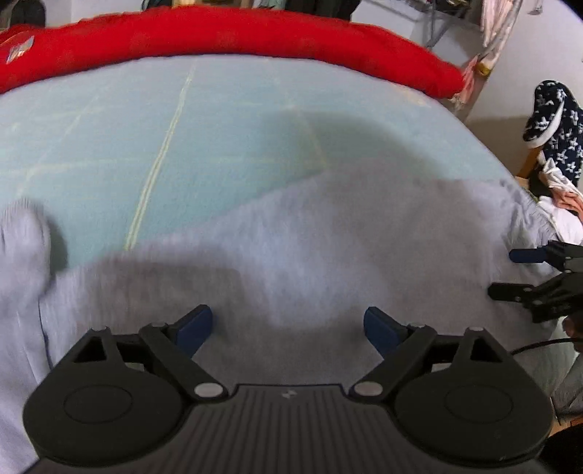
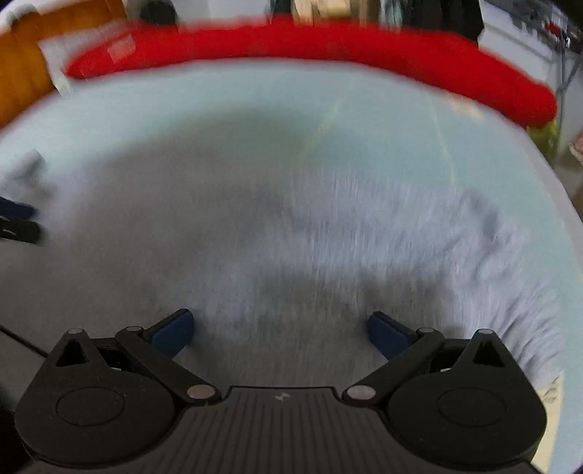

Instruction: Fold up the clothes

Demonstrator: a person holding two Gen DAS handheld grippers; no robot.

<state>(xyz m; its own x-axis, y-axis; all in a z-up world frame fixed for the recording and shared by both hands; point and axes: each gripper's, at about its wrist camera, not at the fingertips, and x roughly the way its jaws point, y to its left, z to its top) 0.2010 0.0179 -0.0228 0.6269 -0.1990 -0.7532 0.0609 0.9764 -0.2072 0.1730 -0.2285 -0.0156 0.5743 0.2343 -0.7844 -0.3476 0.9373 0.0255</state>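
The pale grey garment (image 1: pixel 309 248) is spread across the near half of the light blue bed (image 1: pixel 109 138), with a red blanket (image 1: pixel 226 32) bunched along the far edge. The left gripper (image 1: pixel 288 326) and right gripper (image 2: pixel 280 330) both hang over the cloth with jaws spread wide, holding nothing. I'd pinch the near hem at two matching corners (right view is pretty blurry), then lift evenly so the fold lands straight.

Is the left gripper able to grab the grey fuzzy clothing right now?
Probably yes: the left gripper is open just above the grey fleece garment, with nothing between them.
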